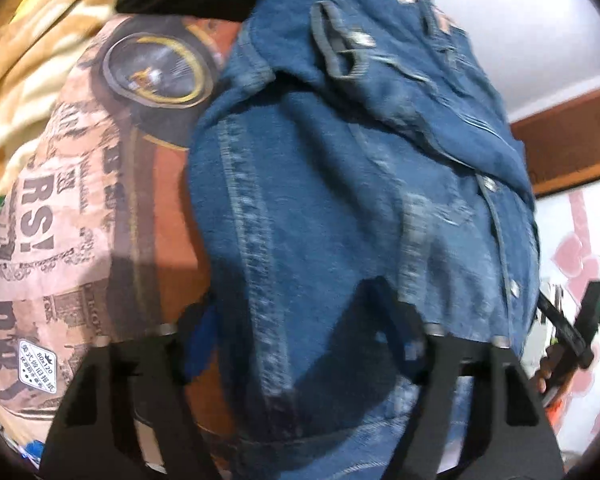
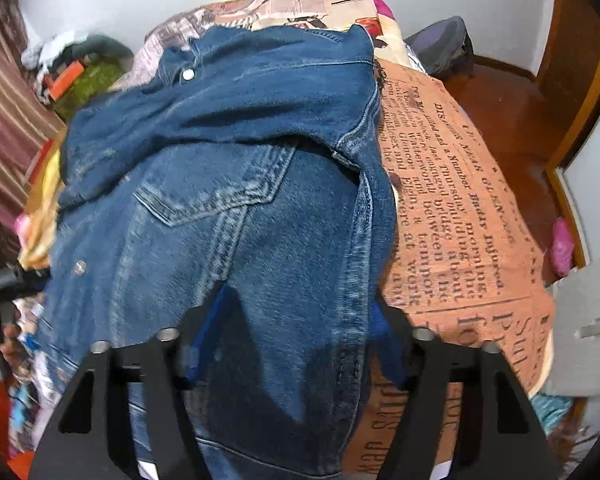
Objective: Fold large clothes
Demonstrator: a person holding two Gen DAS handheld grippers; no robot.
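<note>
Left wrist view: the left gripper (image 1: 300,344) has its fingers spread around the denim jacket's (image 1: 340,184) hem, apparently lifting it off the newspaper-print bedspread (image 1: 80,208); motion blur hides any pinch.

Right wrist view: the right gripper (image 2: 296,340) likewise straddles denim, fingers apart, the jacket (image 2: 236,200) draped up for folding.

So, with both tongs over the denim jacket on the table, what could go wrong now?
1. The denim jacket is bunched near its collar, so a fold from here may trap wrinkles.
2. The jacket lies close to the edge of the newspaper-print cloth; a pull might drag it off.
3. Both left tongs and right tongs look open, so a grasp may catch one layer only.
</note>
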